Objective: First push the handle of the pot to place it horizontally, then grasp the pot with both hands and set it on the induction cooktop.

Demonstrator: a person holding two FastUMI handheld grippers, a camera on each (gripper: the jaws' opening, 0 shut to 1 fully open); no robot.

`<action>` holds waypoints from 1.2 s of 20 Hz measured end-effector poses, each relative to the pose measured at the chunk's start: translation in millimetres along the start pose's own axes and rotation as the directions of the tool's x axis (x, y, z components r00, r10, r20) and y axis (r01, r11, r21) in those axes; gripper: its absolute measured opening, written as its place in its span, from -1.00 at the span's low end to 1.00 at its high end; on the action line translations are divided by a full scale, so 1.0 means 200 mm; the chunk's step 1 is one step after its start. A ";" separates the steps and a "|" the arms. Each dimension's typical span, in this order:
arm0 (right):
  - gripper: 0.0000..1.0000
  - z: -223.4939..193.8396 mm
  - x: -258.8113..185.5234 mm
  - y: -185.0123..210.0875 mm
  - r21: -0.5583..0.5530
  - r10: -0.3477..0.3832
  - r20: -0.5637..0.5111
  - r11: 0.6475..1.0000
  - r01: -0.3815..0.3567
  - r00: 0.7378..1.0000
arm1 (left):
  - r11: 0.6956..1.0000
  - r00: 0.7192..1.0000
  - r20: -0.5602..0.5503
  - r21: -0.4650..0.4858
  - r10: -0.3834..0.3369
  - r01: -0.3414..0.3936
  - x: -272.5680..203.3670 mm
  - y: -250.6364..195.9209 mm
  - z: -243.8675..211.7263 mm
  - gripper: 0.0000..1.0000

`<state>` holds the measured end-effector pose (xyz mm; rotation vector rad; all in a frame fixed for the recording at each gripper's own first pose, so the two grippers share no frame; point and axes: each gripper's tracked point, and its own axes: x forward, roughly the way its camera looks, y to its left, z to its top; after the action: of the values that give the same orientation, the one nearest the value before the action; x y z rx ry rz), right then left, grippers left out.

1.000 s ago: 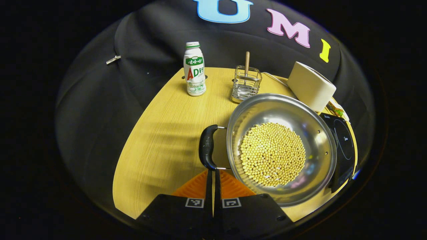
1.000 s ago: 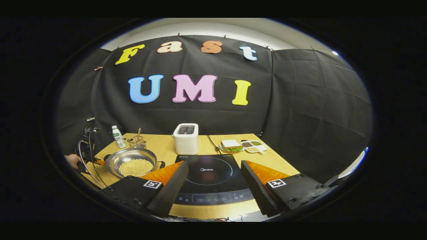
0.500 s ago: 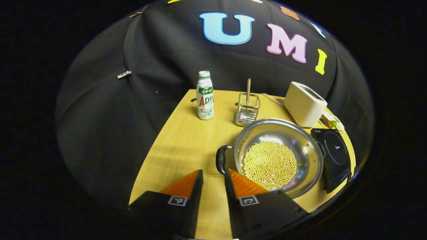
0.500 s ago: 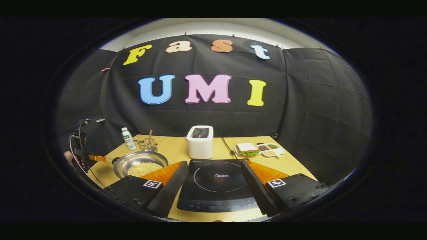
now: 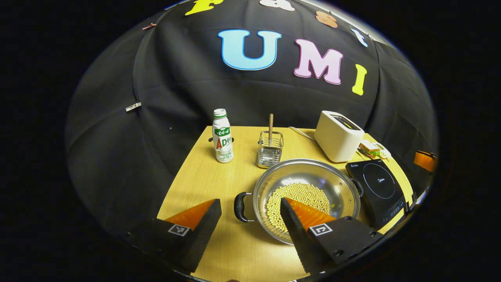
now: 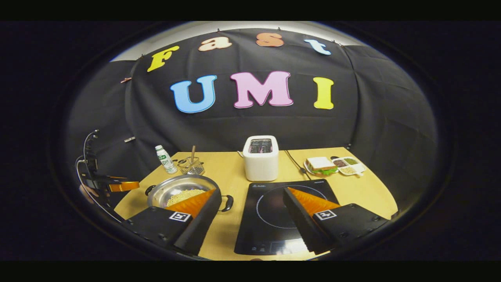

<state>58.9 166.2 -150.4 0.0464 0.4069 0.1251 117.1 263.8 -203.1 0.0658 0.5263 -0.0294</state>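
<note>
Since the earlier frames, the left gripper [image 5: 250, 217] has backed away from the pot's near handle [image 5: 240, 206] and spread its fingers from closed to wide apart; it grasps nothing. The pot [image 5: 305, 196], loaded with pale beans, sits on the tabletop [image 5: 203, 176] at lower centre of the left gripper view, with that handle lying roughly level at its left rim. The cooktop [image 5: 379, 190] lies just beside the pot at lower right. In the right gripper view, the right gripper [image 6: 250, 205] is also released, fingers wide, hovering above the gap between the pot [image 6: 182, 190] and the cooktop [image 6: 274, 213], with the pot's other handle [image 6: 227, 203] at lower centre just off its left finger. The left gripper [image 6: 117, 186] appears at the left edge of that view. Judged from handle position, the push step looks complete and the two-sided grasp is next. Procedure: bring each gripper down so its open fingers straddle one handle, centre the handle between the pads, close both together, lift evenly, and keep the pot level so the beans do not spill. A bottle [image 5: 222, 137], a wire holder [image 5: 270, 150] and a toaster [image 5: 338, 135] stand behind the pot; keep clear of them.
</note>
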 end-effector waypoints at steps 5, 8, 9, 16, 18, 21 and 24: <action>0.97 -0.10 0.18 0.16 0.004 0.083 -0.047 0.997 -0.083 0.995 | 0.999 0.999 -0.006 -0.003 -0.033 0.033 0.08 -0.04 0.01 0.90; 0.99 -0.18 0.29 0.21 0.012 0.098 -0.088 0.995 -0.098 0.991 | 0.999 0.999 -0.010 -0.022 -0.048 0.048 0.14 -0.05 0.00 0.91; 0.89 -0.21 0.33 0.23 0.016 0.104 -0.102 0.995 -0.103 0.989 | 0.998 0.998 -0.010 -0.027 -0.056 0.056 0.16 -0.06 0.00 0.91; 0.98 -0.46 0.51 0.31 0.025 0.147 -0.204 0.989 -0.145 0.968 | 0.989 0.997 -0.007 -0.126 -0.074 0.073 0.24 -0.09 -0.07 0.91; 0.99 -0.51 0.56 0.32 0.026 0.147 -0.230 0.989 -0.145 0.962 | 0.988 0.997 -0.009 -0.137 -0.076 0.074 0.28 -0.08 -0.10 0.91; 0.89 -0.60 0.61 0.34 0.043 0.160 -0.266 0.987 -0.154 0.951 | 0.990 0.997 0.001 -0.122 -0.077 0.077 0.35 -0.08 -0.12 0.91; 0.99 -0.68 0.65 0.36 0.064 0.169 -0.301 0.986 -0.157 0.939 | 0.996 0.998 0.026 -0.068 -0.054 0.056 0.42 -0.07 -0.12 0.94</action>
<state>113.9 257.6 -321.4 0.1001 0.7158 0.2903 177.4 251.3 -268.0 -0.0158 0.5049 -0.0660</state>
